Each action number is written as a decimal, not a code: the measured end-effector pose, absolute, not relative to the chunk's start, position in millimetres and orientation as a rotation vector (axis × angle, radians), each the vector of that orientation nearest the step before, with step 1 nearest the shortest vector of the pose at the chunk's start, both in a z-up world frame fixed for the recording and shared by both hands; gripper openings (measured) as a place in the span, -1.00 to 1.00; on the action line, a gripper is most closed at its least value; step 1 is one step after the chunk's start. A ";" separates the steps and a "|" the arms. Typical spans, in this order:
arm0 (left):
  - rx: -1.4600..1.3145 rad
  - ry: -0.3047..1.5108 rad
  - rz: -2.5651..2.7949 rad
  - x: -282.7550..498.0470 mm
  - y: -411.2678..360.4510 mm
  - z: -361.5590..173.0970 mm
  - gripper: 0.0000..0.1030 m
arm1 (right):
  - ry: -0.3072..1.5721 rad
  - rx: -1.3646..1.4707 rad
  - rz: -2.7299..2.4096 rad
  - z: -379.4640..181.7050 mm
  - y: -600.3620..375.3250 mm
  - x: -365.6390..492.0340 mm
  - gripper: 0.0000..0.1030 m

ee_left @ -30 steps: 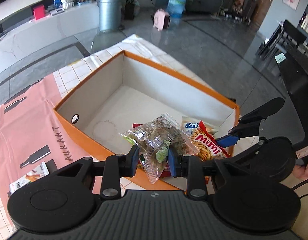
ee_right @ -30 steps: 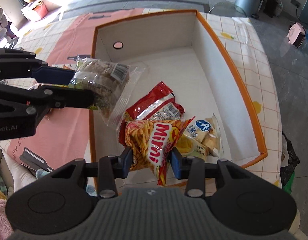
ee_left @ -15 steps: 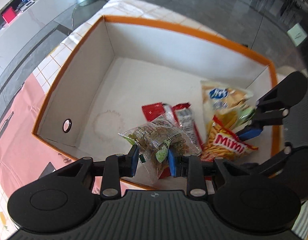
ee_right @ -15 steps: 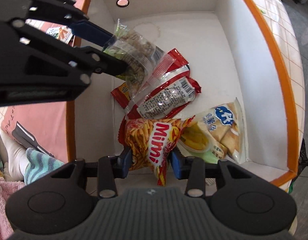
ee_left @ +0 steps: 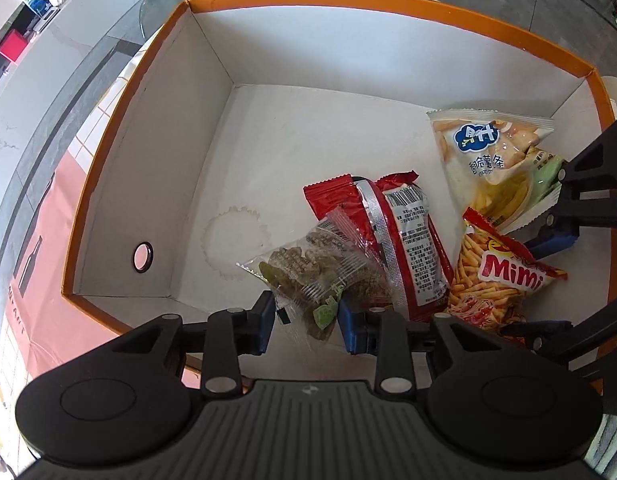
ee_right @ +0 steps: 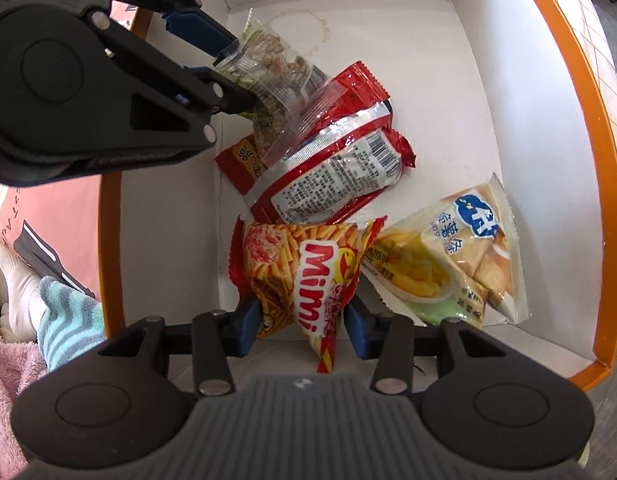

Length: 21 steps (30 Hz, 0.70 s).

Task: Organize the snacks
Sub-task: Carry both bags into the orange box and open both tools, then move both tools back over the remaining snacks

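While both sit inside the box [ee_left: 120,184], left tool [ee_left: 306,318] and right tool [ee_right: 298,328] are opening, clear pack [ee_left: 320,276] and Mimi bag [ee_right: 304,272] between their jaws.

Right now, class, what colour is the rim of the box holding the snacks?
Orange: the box rim is orange above white inner walls, clearest in the left wrist view.
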<state>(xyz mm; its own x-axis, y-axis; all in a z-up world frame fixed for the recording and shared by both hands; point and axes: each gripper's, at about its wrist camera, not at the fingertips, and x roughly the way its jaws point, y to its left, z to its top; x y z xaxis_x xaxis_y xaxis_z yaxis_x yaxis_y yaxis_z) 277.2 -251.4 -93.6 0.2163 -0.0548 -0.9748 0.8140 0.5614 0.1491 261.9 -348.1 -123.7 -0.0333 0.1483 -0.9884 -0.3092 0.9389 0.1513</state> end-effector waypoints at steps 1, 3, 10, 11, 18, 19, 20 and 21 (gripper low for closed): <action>0.784 1.204 -0.690 276.7 -250.8 -93.1 -0.17 | 1.562 -0.129 0.370 -124.1 -348.1 261.4 -0.15; 0.788 1.191 -0.687 275.7 -250.4 -91.3 -0.11 | 1.560 -0.129 0.366 -127.3 -346.9 257.4 -0.11; 0.754 1.160 -0.705 266.5 -241.4 -69.2 0.26 | 1.541 -0.102 0.344 -117.6 -350.3 250.1 0.13; 0.752 1.152 -0.708 264.4 -240.8 -66.3 0.26 | 1.538 -0.105 0.337 -115.7 -350.4 248.5 0.13; 0.732 1.088 -0.719 245.4 -228.6 -33.4 0.28 | 1.496 -0.095 0.317 -93.8 -351.0 234.9 0.35; 0.731 1.080 -0.718 242.6 -228.4 -30.2 0.28 | 1.491 -0.095 0.313 -88.6 -349.8 234.4 0.37; 0.729 1.073 -0.717 239.6 -227.0 -25.9 0.29 | 1.486 -0.095 0.311 -83.3 -349.4 233.3 0.37; 0.725 1.070 -0.714 237.4 -226.9 -22.9 0.30 | 1.479 -0.098 0.308 -79.7 -348.5 231.3 0.37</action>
<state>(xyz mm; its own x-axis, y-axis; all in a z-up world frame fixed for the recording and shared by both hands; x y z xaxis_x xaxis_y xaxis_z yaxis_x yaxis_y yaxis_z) 237.4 -226.9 -22.9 0.3128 -0.1592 -0.9364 0.8039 0.5695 0.1717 231.3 -348.5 -79.7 0.0607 0.1438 -0.9877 -0.2630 0.9569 0.1232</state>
